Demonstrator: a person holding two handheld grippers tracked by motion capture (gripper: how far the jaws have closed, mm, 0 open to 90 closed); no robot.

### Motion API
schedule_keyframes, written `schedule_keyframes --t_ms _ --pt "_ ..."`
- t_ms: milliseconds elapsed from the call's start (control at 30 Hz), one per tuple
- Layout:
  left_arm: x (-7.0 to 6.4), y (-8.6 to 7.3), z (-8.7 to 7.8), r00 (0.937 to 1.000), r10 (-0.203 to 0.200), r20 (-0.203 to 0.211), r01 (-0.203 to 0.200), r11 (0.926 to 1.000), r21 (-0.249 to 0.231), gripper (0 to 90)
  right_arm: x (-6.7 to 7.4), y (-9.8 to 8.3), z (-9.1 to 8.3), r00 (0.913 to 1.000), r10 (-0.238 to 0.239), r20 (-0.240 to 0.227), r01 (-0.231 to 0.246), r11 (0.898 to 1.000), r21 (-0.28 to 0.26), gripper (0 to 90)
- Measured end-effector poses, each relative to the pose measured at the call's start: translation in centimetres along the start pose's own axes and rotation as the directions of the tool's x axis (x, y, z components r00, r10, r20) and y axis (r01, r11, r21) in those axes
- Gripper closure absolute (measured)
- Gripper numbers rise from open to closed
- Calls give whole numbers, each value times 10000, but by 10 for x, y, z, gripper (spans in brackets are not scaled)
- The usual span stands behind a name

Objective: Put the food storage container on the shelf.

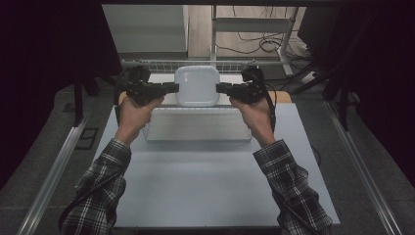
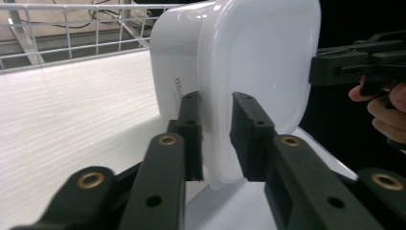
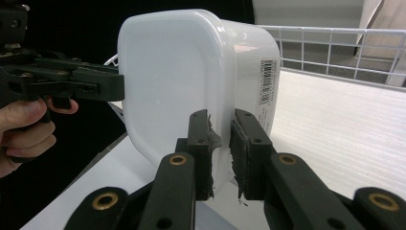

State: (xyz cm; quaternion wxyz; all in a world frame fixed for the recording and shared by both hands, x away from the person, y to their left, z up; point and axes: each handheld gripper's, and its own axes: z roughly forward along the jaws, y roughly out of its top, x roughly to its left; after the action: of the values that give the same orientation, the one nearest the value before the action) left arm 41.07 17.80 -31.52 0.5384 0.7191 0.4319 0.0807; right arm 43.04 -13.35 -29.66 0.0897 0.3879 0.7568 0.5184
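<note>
Right now the left gripper (image 1: pixel 172 88) and right gripper (image 1: pixel 221 88) each pinch an opposite rim of one white, rounded-square plastic tub (image 1: pixel 196 85), held at upper centre over a white wire basket (image 1: pixel 195 125) on the pale worktop (image 1: pixel 195 181). Thin, slick rims could slip if either hand tilts or pulls apart. Count: two grippers, one tub, one basket.

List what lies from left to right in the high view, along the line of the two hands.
Left hand → left tool → white container → right tool → right hand. Each tool is shut on one edge of the container.
</note>
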Motion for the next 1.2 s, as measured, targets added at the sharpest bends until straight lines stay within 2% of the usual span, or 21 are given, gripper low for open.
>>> schedule_keyframes --t_ms 133,367,633,800,900,1067,1200 --pt "-1 2 2 10000 32 90 -32 10000 -35 663 -2 1 2 10000 91 -28 -91 10000 -26 741" --pt "-3 0 10 9998 186 -36 -186 9998 -99 568 -6 4 7 9999 141 80 -141 9999 62 665" --pt "2 -1 21 9997 -88 -220 88 10000 -7 573 -11 8 18 9991 214 372 -228 9990 390 602" --pt "6 1 23 9995 -315 -89 314 9994 -111 564 -17 9 22 9983 556 199 -562 9979 332 574" --pt "7 2 24 9991 -322 -264 318 9994 -136 531 -17 11 23 9977 416 535 -432 9987 283 534" --pt "8 5 27 9974 -128 -709 101 9992 -387 465 -18 13 26 9949 402 927 -417 9990 142 497" --pt "10 7 31 9946 -126 -1027 65 9982 -593 423 -16 15 30 9897 311 1400 -314 9995 4 473"
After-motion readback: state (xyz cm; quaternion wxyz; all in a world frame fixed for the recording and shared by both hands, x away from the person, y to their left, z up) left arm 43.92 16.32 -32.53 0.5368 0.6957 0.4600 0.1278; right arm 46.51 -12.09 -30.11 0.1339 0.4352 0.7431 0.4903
